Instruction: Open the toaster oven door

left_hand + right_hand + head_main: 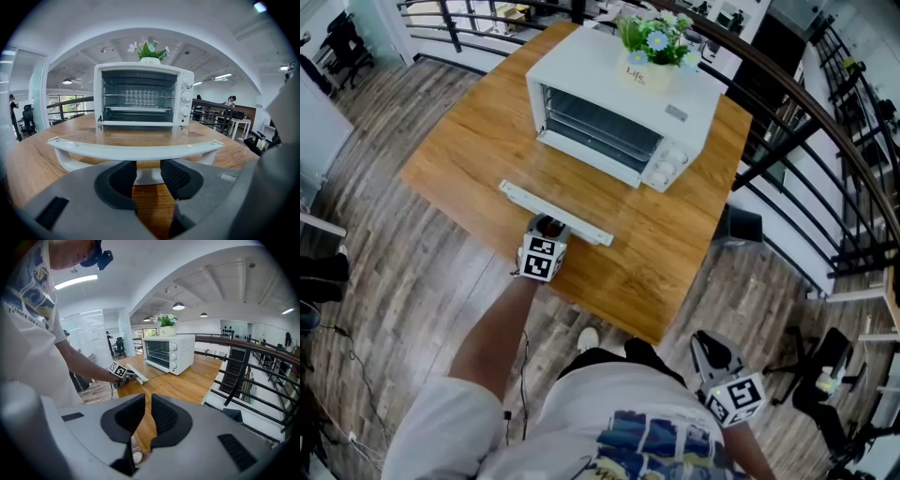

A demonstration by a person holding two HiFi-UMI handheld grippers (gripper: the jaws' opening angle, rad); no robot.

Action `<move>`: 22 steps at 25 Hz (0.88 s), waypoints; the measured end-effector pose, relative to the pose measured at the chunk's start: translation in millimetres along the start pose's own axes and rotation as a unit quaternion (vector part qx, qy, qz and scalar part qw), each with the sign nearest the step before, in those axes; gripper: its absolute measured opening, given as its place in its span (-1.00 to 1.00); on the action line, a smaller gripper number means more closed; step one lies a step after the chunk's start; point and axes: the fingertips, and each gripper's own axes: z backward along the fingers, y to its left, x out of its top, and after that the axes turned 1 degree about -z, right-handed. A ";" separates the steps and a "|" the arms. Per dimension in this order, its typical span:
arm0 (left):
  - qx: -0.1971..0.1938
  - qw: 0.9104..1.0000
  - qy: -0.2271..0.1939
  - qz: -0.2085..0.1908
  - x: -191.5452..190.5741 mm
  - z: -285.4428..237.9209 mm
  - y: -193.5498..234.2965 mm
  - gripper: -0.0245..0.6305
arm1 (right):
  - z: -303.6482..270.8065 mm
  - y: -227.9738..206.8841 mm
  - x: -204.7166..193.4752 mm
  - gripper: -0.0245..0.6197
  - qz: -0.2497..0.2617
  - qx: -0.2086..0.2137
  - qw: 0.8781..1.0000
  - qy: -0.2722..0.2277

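Note:
The white toaster oven [619, 103] stands on the wooden table [469, 131], and its glass door [581, 178] lies folded down flat toward me. The door's long white handle [553, 211] runs along its near edge. My left gripper [547, 228] sits right at the middle of that handle. In the left gripper view the handle bar [136, 150] crosses just beyond the left gripper [147, 176], whose jaws stand a little apart and hold nothing. The oven [140, 96] shows its empty racks. My right gripper [712, 354] hangs off the table by my hip. In its own view the right gripper [146, 414] is shut and empty.
A pot of flowers [652, 52] stands on top of the oven. The near table edge [609, 314] lies just behind the left gripper. A black railing [825, 141] curves along the right side. Wooden floor [403, 272] surrounds the table.

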 end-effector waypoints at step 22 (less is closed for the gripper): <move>0.001 1.000 -0.001 -0.001 1.4 0.1 0.4 -0.46 | -2.2 4.9 2.7 -0.79 0.009 0.007 1.000 -0.008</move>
